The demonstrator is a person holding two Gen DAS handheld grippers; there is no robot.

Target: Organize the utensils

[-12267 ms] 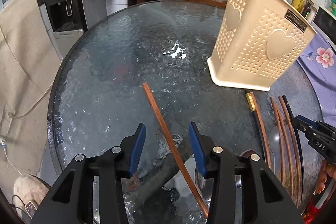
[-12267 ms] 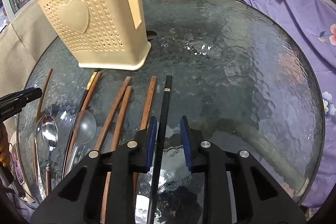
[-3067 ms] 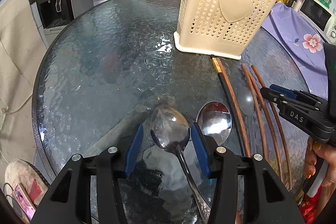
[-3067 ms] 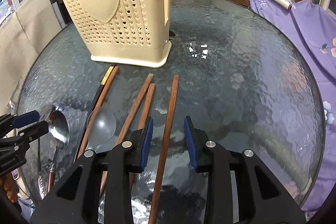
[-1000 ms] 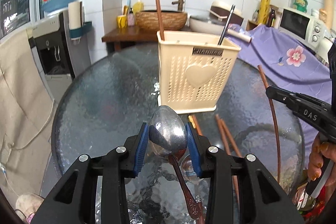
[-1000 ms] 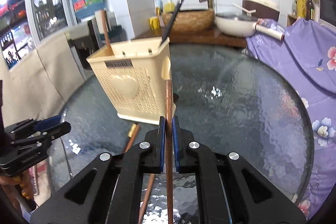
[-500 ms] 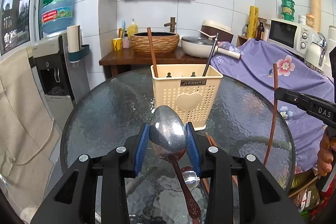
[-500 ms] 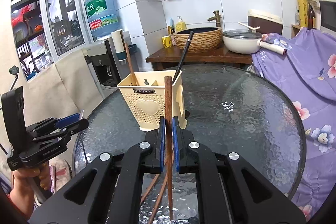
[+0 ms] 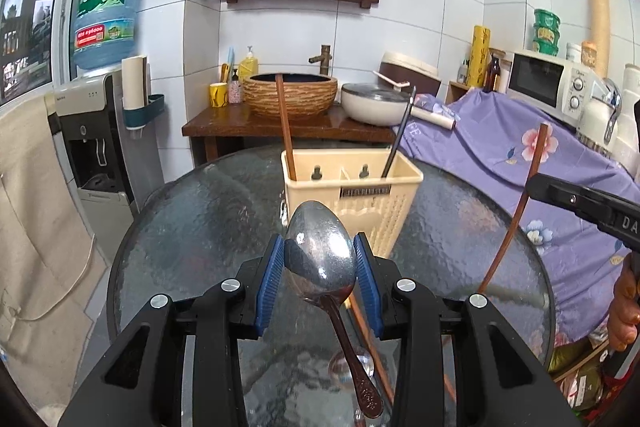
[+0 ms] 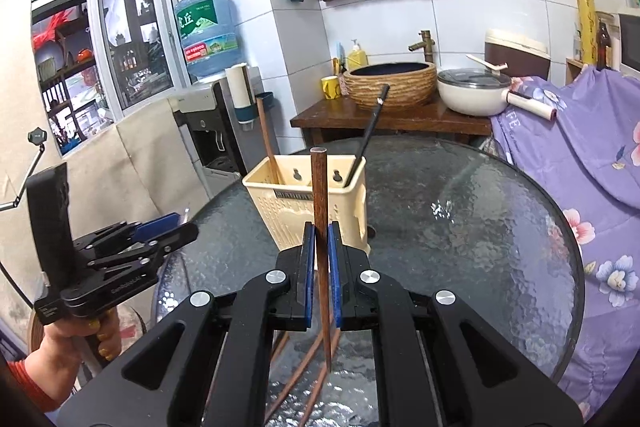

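Observation:
My left gripper (image 9: pixel 320 257) is shut on a steel spoon (image 9: pixel 322 255), its blue pads pressing both sides of the bowl while the brown handle hangs down toward me. My right gripper (image 10: pixel 320 247) is shut on a brown wooden chopstick (image 10: pixel 320 195), held upright; the same chopstick (image 9: pixel 520 199) shows at the right of the left wrist view. Beyond both stands the cream utensil basket (image 9: pixel 376 203) (image 10: pixel 288 211), with a brown chopstick (image 9: pixel 285 123) in its left part and a black chopstick (image 9: pixel 398 139) in its right part.
The round glass table (image 10: pixel 460 227) still bears brown chopsticks (image 10: pixel 300 367) and another spoon (image 9: pixel 362 373) near me. A purple flowered cloth (image 10: pixel 580 155) lies at the right. Behind stand a wooden counter with a woven basin (image 9: pixel 290 93), a pot and a water dispenser (image 9: pixel 100 131).
Both grippers have risen with the spoon and the chopstick, and now look down on the basket's top; the basket appears smaller and lower in both views.

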